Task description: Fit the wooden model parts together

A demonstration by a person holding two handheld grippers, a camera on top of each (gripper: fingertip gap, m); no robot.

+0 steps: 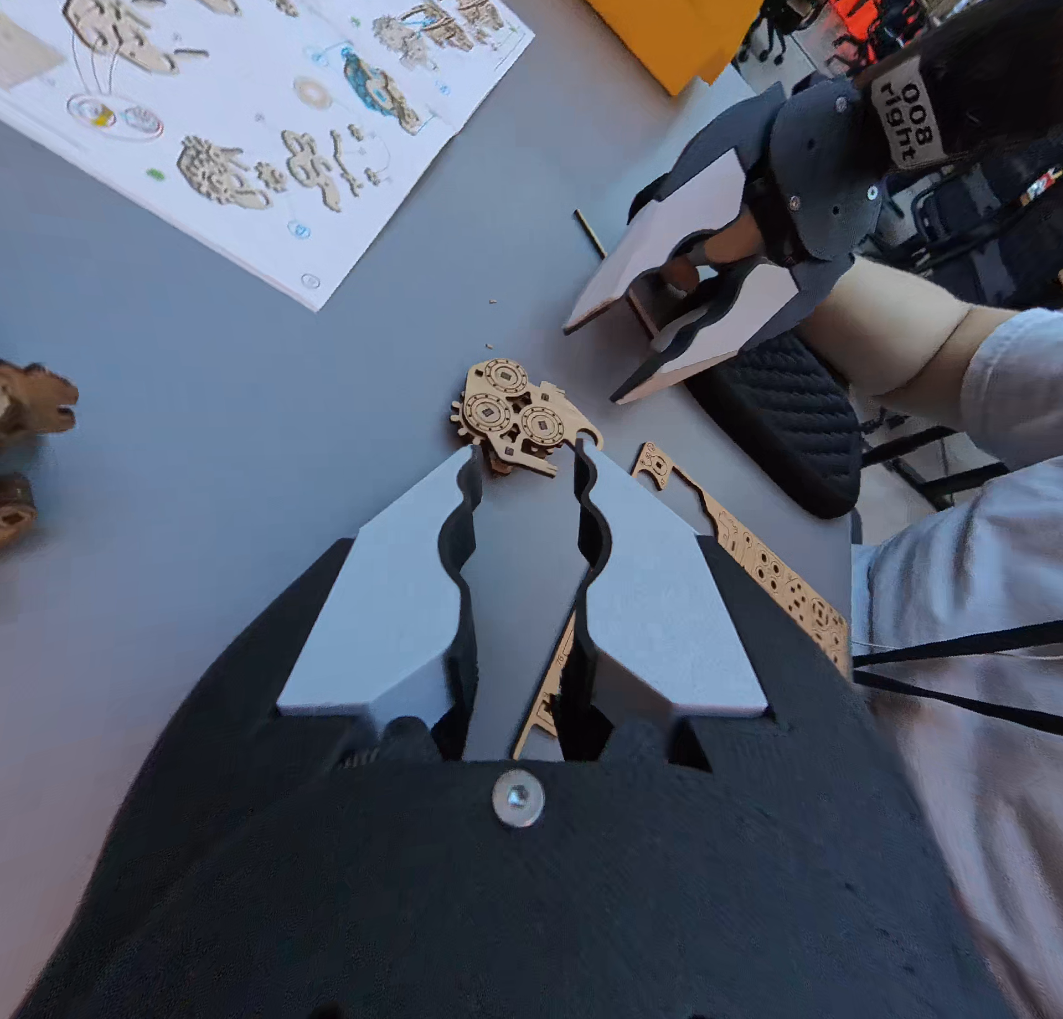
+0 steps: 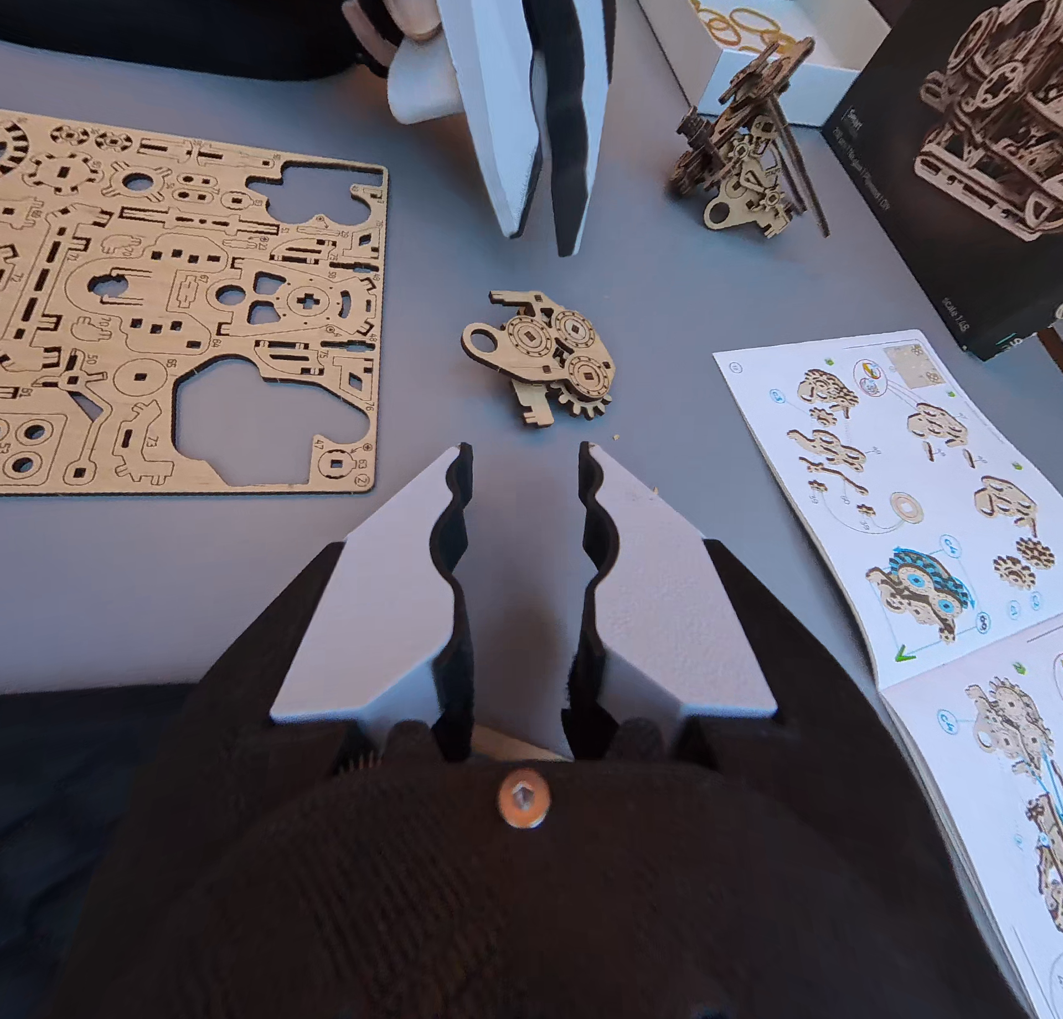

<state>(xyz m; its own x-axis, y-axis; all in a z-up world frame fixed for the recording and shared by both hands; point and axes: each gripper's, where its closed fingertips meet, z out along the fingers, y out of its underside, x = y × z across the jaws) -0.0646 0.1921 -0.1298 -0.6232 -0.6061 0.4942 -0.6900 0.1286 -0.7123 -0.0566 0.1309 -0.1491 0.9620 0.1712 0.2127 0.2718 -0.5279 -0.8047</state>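
A small wooden gear sub-assembly (image 1: 517, 416) with three round discs lies flat on the grey table (image 1: 230, 473). My left gripper (image 1: 526, 453) is open and empty, its tips just short of the sub-assembly. My right gripper (image 2: 526, 453) is open and empty, a little short of the same sub-assembly (image 2: 540, 352) from the opposite side. The left gripper also shows in the right wrist view (image 2: 540, 240), and the right gripper shows in the left wrist view (image 1: 592, 364). A laser-cut wooden parts sheet (image 2: 190, 324) lies flat to the left of the right gripper.
An open instruction booklet (image 2: 891, 502) lies at the right. A partly built wooden model (image 2: 748, 145) stands by a white box (image 2: 765, 65) of rubber bands and a black product box (image 2: 978, 157). A yellow box (image 1: 673, 7) and a thin stick (image 1: 589, 235) lie farther off. Tip to tip, the grippers are about 8 cm apart.
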